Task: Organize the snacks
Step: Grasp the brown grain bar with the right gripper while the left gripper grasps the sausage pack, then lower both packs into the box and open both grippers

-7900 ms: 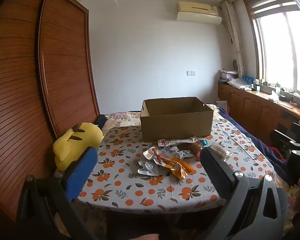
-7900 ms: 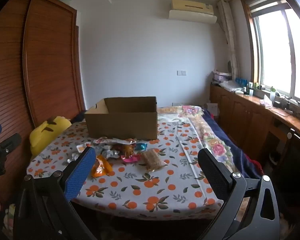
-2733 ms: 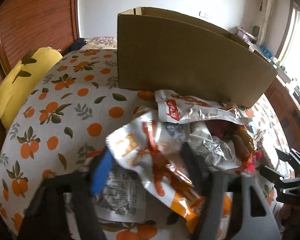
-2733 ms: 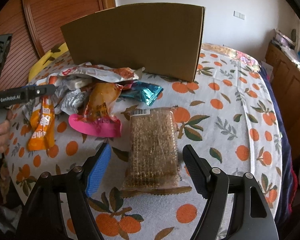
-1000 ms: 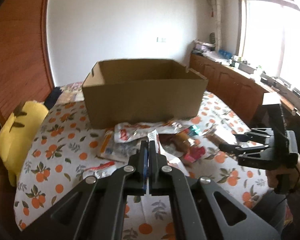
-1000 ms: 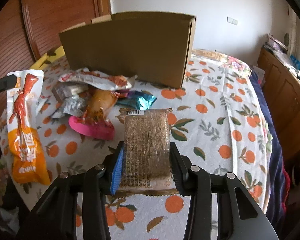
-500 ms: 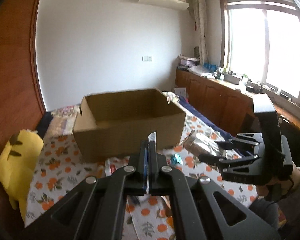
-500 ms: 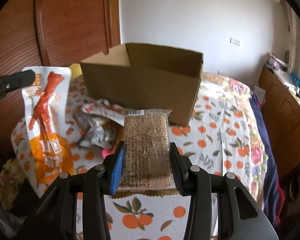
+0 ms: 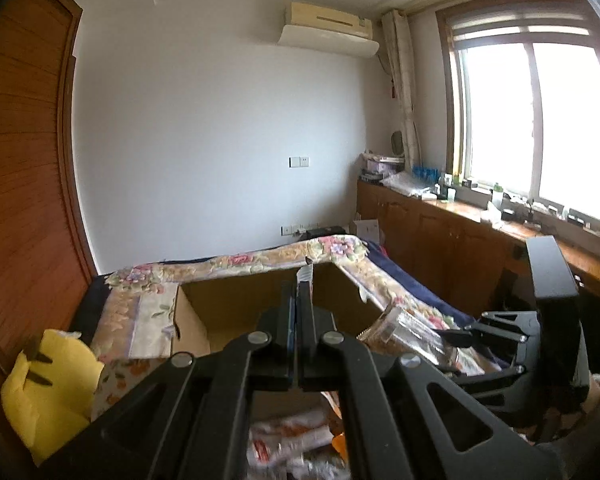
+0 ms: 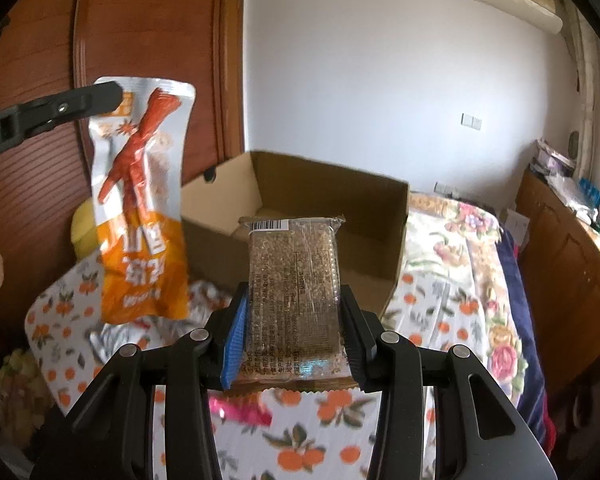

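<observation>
Right gripper (image 10: 292, 344) fingers clamping brown bar (image 10: 293, 300), left gripper (image 9: 299, 312) fingers pinching orange packet (image 10: 142, 208)

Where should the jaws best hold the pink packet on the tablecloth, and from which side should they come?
The pink packet lies flat on the tablecloth, partly hidden below the right gripper. Probably best to come from above and pinch across its narrow width near the exposed right end. It looks blurred, so its exact outline is unclear.

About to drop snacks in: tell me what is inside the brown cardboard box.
The open brown cardboard box shows only bare cardboard walls and floor where visible. The clear-wrapped brown grain bar held in front covers its near floor, so that part cannot be checked.
</observation>
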